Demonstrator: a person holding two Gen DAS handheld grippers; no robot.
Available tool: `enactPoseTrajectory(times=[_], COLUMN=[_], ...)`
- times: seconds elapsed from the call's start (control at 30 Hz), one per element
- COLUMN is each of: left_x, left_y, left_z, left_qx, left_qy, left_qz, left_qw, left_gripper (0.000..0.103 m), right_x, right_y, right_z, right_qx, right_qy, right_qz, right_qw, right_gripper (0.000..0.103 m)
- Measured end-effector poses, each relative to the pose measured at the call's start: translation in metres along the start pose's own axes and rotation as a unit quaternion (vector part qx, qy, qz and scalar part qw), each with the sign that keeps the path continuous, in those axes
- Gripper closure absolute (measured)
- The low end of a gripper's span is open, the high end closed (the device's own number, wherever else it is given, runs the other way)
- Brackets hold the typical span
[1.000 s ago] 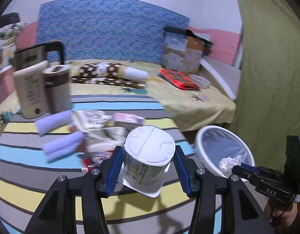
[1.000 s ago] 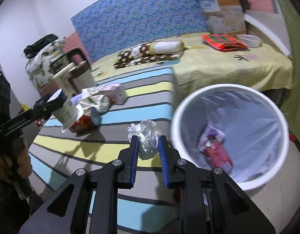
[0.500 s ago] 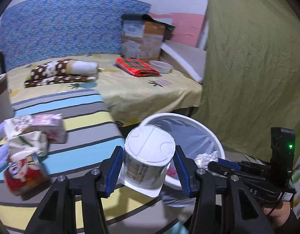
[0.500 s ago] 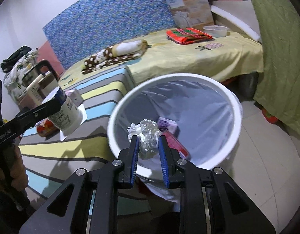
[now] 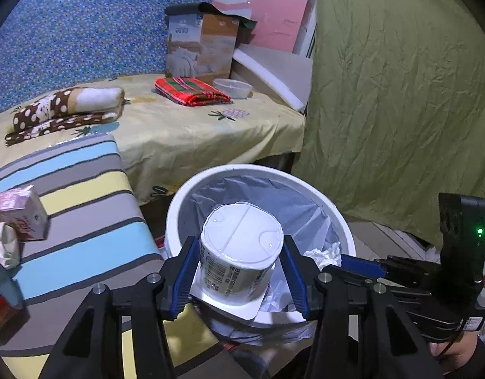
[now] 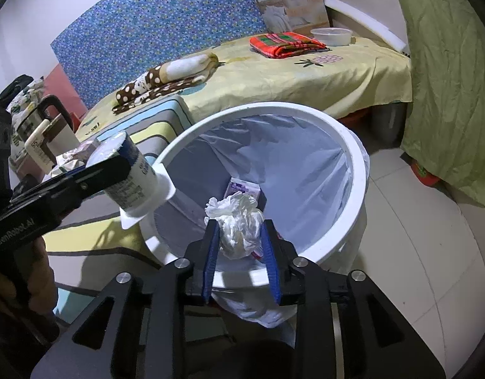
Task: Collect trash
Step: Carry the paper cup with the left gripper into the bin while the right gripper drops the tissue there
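- The right gripper (image 6: pixel 241 246) has been brought from above the striped bench (image 6: pixel 94 243) to a spot over the trash bin (image 6: pixel 357 170).
- Its jaws have just been opening. A crumpled white tissue (image 6: pixel 239 221) sits between them, and it cannot be told whether the blue pads are touching it at all, so it is judged to be about to fall.
- Right under those jaws the bin's white bag can be seen, with a small purple box (image 6: pixel 244 188) lying inside it.
- The left gripper (image 5: pixel 241 271) has been carried over from the bench as well. A white cup (image 5: pixel 239 249) is held upside down between its jaws, which are spread wide around the cup's sides.
- Behind and below those jaws, the bin (image 5: pixel 185 202) is now seen, so the cup hangs over its near rim.
- In the right wrist view the cup (image 6: pixel 132 177) sits just left of the right jaws, close beside the bin's edge and not yet over its middle.
- Two pieces of trash are thought to be nearly put away: first the tissue, then the cup.
- To the left of the left jaws, more trash is left on the bench: a small pink carton (image 5: pixel 20 218) and some crumpled paper (image 5: pixel 2 246). More trips are judged to be needed.
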State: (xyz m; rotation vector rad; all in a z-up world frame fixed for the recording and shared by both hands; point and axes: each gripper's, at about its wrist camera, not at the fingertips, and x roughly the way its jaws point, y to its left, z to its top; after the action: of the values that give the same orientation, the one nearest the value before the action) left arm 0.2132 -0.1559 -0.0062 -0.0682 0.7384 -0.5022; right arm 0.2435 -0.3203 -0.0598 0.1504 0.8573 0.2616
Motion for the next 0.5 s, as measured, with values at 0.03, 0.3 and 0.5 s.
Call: enactPoseTrajectory(times=[0.03,0.3,0.5], left_x=[0.003,0.016,0.012], left_y=[0.000,0.003,0.005], left_z=[-0.001,-0.005,-0.004], left_qx=[0.001,-0.003,-0.005], left_qy=[0.004,0.020,0.006], left_qz=[-0.003,-0.012,-0.016], left_qw=[1.0000,0.9997,0.9998], left_gripper=[0.050,0.050,0.043], right_x=[0.000,-0.001,-0.003], right_y=[-0.001,-0.006,-0.007], right_z=[0.000,-0.001,0.001], right_qx=[0.001,0.007,0.009], right_qy=[-0.001,-0.005,-0.012], right_qz=[-0.001,-0.008,-0.006], right_qw=[1.000,1.000,1.000], right_gripper=[0.066,0.062,0.062])
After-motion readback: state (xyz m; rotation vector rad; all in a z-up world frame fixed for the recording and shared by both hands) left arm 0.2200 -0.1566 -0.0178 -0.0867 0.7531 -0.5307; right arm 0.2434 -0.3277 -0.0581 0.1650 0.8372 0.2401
